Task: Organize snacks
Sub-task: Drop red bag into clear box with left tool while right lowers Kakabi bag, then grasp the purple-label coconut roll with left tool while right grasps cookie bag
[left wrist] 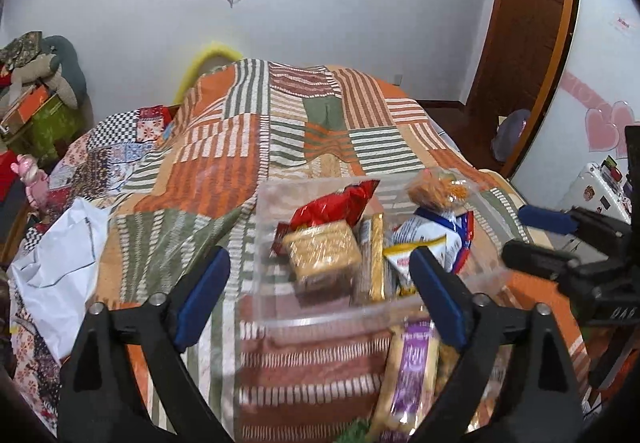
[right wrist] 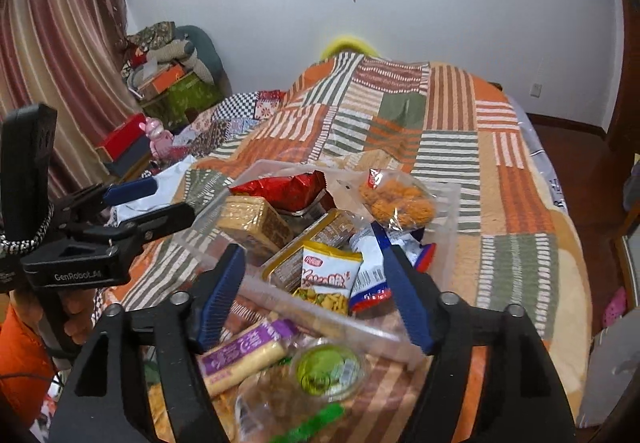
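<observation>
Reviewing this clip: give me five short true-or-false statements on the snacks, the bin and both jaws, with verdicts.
1. The clear bin sits on a striped patchwork blanket. True.
2. The red foil bag lies outside the bin. False: it is inside, at the far end.
3. The left gripper holds the purple-labelled packet. False: its jaws are open and empty.
4. The green-lidded cup is outside the bin, on the near side. True.
5. The right gripper clamps the yellow snack bag. False: its jaws stand apart, gripping nothing.
</observation>
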`<action>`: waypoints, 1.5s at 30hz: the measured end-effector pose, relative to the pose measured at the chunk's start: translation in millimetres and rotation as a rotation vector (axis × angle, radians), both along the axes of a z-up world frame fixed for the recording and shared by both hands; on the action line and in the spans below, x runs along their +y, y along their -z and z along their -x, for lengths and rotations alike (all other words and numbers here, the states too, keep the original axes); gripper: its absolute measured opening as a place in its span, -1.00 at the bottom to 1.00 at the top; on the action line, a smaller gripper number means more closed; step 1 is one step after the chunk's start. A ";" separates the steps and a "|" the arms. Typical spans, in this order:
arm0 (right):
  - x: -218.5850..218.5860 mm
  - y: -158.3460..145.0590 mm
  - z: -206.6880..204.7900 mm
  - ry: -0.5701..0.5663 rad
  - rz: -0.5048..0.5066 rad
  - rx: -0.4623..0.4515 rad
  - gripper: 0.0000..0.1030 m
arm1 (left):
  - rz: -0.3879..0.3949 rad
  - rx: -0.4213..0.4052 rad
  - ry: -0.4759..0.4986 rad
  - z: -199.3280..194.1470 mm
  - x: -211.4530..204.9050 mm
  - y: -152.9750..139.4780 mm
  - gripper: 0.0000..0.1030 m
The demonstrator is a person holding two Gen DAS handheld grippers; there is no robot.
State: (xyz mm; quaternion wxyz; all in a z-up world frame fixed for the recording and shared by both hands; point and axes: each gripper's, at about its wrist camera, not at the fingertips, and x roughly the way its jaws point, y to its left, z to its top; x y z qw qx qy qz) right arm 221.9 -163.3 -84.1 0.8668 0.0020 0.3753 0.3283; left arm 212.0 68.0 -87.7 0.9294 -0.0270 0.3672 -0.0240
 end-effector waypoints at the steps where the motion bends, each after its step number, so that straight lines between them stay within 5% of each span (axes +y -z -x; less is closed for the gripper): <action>1: -2.3 -1.2 3.3 0.003 -0.005 -0.003 0.46 | -0.006 0.002 -0.001 5.8 0.0 0.3 0.82; 16: -11.7 44.1 52.3 -0.021 0.039 0.077 0.53 | -0.017 0.109 0.026 63.5 -7.4 40.9 0.83; 27: -8.1 74.5 51.6 -0.021 -0.026 0.211 0.53 | 0.047 0.179 0.049 61.2 -10.0 58.7 0.83; 31: -3.9 77.8 53.1 -0.032 -0.024 0.221 0.10 | 0.054 0.209 0.070 55.1 -17.9 66.7 0.83; 35: -8.0 77.9 58.5 -0.034 -0.036 0.212 -0.06 | 0.065 0.239 0.098 50.3 -26.0 74.3 0.83; 45: -27.3 63.0 70.4 -0.035 -0.046 0.166 -0.13 | 0.058 0.277 0.143 35.7 -45.3 86.6 0.83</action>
